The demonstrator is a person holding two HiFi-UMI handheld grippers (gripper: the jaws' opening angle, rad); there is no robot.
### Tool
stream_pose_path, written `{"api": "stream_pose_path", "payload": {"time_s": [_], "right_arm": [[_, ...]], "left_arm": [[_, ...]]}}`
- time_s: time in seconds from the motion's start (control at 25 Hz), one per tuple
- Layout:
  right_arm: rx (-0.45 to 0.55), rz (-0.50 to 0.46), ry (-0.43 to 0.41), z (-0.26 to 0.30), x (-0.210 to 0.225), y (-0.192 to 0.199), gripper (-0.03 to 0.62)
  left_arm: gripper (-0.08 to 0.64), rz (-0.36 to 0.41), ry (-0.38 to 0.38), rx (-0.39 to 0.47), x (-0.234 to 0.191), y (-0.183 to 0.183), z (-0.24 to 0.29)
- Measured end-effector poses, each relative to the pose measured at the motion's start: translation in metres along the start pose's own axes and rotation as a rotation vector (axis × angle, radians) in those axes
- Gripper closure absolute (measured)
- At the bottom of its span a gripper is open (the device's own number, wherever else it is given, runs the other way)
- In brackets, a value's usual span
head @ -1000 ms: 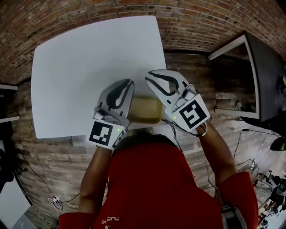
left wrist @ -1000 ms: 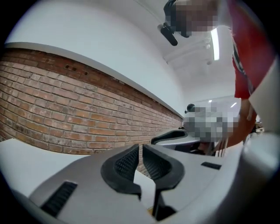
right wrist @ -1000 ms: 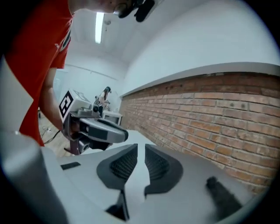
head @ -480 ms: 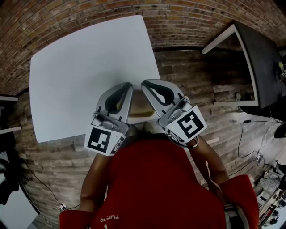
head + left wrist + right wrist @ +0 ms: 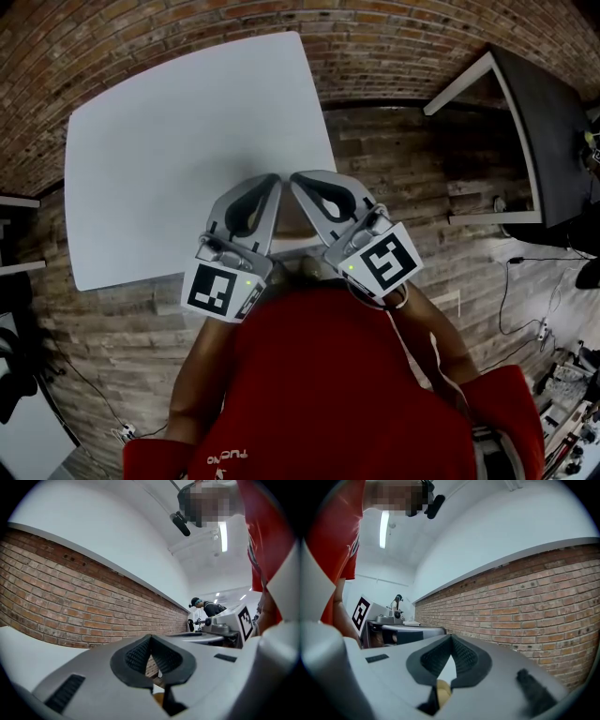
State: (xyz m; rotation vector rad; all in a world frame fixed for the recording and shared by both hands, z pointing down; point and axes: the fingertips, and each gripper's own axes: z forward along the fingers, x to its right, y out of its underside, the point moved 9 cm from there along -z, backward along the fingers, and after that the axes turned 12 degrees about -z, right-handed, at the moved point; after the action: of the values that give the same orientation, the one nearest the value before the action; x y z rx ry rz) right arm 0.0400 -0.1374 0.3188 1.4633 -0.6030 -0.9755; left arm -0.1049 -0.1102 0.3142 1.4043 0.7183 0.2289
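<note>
Tips of L gripper (image 5: 271,182) and R gripper (image 5: 299,179) converge at 12 o'clock, both jaw pairs closed, clamping nothing. Tan object (image 5: 443,692) lies beneath at 6 o'clock, nearer R, by white table (image 5: 169,141) edge.

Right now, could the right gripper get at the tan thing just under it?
Probably yes, once it opens. The tan thing shows just below the right gripper, whose jaws are shut tip to tip. The left gripper crowds close beside it above the white table.

Matt plastic left hand-held gripper (image 5: 150,639), smooth white table (image 5: 169,141), rough brick wall (image 5: 543,592).
</note>
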Motion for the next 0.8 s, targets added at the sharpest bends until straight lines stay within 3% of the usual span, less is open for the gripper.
{"api": "stream_pose_path", "payload": {"time_s": [0.8], "right_arm": [[0.001,-0.004,-0.031,-0.0026,-0.0029,0.0016,0.561]], "left_arm": [[0.546,0.001,-0.01,-0.012,0.0037,0.0074,-0.003]]}}
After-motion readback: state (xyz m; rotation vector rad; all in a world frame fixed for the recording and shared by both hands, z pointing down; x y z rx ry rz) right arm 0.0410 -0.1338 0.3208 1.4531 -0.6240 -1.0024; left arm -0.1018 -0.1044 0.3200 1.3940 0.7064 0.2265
